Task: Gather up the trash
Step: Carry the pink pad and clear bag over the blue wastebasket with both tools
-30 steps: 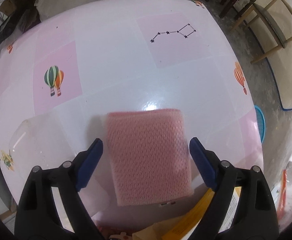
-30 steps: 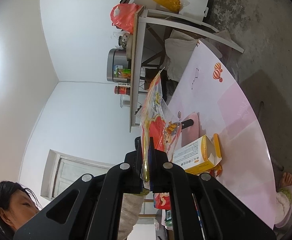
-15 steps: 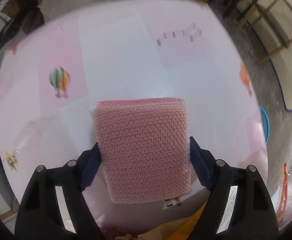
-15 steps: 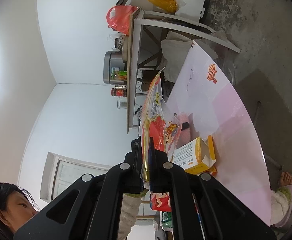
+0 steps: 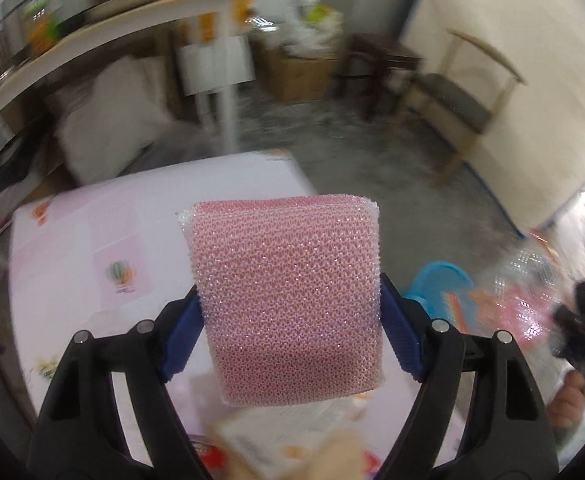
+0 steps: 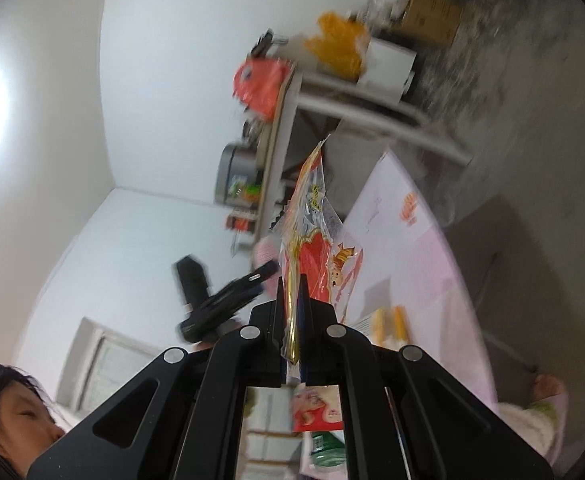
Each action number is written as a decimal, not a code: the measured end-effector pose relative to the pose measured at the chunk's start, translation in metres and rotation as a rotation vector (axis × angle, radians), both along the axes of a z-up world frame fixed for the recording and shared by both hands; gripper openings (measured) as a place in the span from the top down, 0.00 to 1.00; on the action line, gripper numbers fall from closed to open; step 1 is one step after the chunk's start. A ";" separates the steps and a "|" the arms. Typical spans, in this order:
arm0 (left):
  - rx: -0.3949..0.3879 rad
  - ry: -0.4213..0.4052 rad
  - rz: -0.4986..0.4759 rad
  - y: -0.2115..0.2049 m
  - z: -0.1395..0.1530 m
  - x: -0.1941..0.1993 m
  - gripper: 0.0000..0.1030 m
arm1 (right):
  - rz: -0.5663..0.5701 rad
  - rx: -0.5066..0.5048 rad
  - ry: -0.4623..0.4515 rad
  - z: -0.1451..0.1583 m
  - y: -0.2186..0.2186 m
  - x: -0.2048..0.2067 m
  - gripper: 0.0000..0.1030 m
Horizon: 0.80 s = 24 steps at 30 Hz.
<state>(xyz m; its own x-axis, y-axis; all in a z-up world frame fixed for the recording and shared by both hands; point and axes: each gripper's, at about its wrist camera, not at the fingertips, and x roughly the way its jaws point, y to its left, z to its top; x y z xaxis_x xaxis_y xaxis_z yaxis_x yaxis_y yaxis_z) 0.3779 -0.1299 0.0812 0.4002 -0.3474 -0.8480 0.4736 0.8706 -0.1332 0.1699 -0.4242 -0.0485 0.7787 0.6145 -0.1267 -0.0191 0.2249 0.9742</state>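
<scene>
The left gripper (image 5: 290, 332) clamps a pink mesh sponge (image 5: 288, 300) between its pads, held in the air above the pink table (image 5: 72, 260). The right gripper (image 6: 291, 316) pinches a snack wrapper (image 6: 312, 240) — pickup looks done; next both pieces likely need carrying to a bin.

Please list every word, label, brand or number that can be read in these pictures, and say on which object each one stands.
None can be read.
Snack bag in the right gripper: yellow printed characters, too blurred to read.
Carton below the pink sponge: printed lines, too blurred to read.
Tablecloth: balloon picture with tiny marks under it, unreadable.
</scene>
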 end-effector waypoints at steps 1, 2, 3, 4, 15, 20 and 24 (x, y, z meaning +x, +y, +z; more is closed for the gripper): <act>-0.014 0.015 -0.036 -0.017 0.000 -0.010 0.25 | -0.032 -0.017 0.017 0.000 -0.010 -0.011 0.96; -0.030 0.040 -0.072 -0.036 -0.002 -0.021 0.25 | -0.062 -0.040 0.035 -0.001 -0.019 -0.020 0.96; -0.052 0.081 -0.122 -0.061 -0.006 -0.032 0.25 | -0.105 -0.078 0.071 -0.002 -0.030 -0.033 0.96; -0.068 0.110 -0.156 -0.078 -0.011 -0.041 0.25 | -0.137 -0.107 0.101 -0.003 -0.040 -0.043 0.96; 0.031 0.447 -0.360 -0.276 -0.145 -0.113 0.25 | -0.385 -0.247 0.407 -0.094 -0.110 -0.101 0.96; 0.069 0.454 -0.336 -0.330 -0.185 -0.113 0.24 | -0.444 -0.266 0.481 -0.137 -0.146 -0.095 0.96; 0.043 0.448 -0.275 -0.365 -0.214 -0.097 0.18 | -0.487 -0.301 0.509 -0.163 -0.174 -0.085 0.92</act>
<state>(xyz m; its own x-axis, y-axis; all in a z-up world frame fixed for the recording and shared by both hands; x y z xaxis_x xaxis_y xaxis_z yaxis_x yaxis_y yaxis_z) 0.2812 -0.4952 -0.1329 -0.1060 -0.3499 -0.9308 0.5903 0.7311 -0.3421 0.0848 -0.5982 -0.2112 0.7534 0.0991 -0.6500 0.5852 0.3498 0.7316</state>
